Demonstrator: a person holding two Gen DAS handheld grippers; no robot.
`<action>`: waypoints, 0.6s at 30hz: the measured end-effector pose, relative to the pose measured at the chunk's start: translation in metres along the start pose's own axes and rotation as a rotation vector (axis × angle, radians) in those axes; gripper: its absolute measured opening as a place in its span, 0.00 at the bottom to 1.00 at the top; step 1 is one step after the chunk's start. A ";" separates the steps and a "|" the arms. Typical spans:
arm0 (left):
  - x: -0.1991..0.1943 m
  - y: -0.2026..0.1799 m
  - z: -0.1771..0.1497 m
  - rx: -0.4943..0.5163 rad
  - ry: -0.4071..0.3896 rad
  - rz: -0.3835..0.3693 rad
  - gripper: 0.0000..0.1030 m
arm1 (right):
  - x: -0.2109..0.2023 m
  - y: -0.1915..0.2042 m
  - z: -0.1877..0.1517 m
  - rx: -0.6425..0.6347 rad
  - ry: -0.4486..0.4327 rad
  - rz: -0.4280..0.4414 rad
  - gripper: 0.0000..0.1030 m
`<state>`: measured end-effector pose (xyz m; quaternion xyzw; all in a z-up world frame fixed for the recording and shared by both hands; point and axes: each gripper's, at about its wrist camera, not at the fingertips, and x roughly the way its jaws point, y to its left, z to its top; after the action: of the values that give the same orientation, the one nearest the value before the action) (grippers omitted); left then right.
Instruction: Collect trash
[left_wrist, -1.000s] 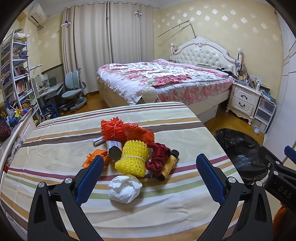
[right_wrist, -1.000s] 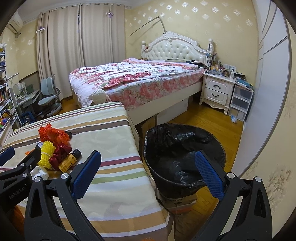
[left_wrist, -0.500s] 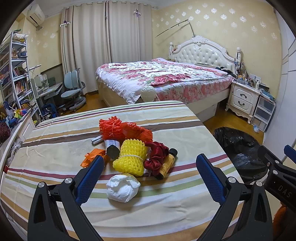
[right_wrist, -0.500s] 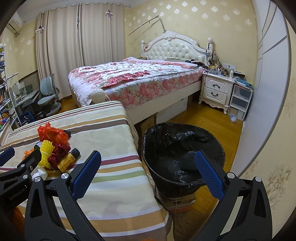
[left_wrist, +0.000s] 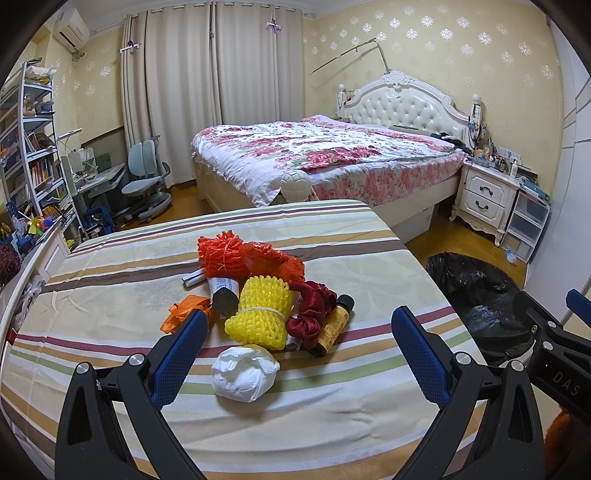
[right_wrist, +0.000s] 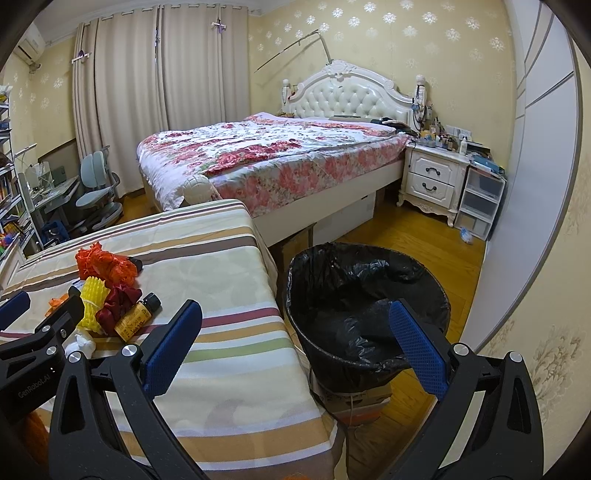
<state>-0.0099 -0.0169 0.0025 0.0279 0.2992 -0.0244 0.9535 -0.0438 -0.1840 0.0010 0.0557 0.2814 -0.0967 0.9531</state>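
A pile of trash lies on the striped table (left_wrist: 110, 273): a white crumpled wad (left_wrist: 244, 373), yellow foam netting (left_wrist: 260, 312), orange netting (left_wrist: 236, 254), a dark red scrunchie (left_wrist: 312, 314), a small amber bottle (left_wrist: 334, 325), an orange scrap (left_wrist: 184, 312) and a grey tube (left_wrist: 221, 293). My left gripper (left_wrist: 295, 354) is open and empty, just short of the white wad. My right gripper (right_wrist: 291, 349) is open and empty, above the table's right edge beside the black-lined bin (right_wrist: 365, 295). The pile also shows in the right wrist view (right_wrist: 107, 291).
The bin stands on the wood floor right of the table (left_wrist: 476, 295). Behind are a bed (left_wrist: 325, 155), a white nightstand (left_wrist: 484, 192), a desk chair (left_wrist: 144, 181) and shelves (left_wrist: 29, 147) at the left.
Both grippers have shifted only slightly; the trash pile sits a touch lower and nearer in the left wrist view. Nothing has been taken hold of.
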 end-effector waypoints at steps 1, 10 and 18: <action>0.000 0.000 0.000 0.000 0.000 0.000 0.94 | 0.000 0.000 0.000 0.001 0.000 0.000 0.96; 0.000 0.000 0.000 0.000 0.000 -0.001 0.94 | 0.001 0.000 -0.001 0.000 0.001 0.000 0.96; 0.000 -0.001 -0.001 0.000 0.000 -0.001 0.94 | 0.001 0.000 -0.003 0.000 0.003 0.001 0.96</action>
<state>-0.0100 -0.0175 0.0017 0.0277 0.2994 -0.0248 0.9534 -0.0444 -0.1842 -0.0018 0.0560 0.2830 -0.0959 0.9527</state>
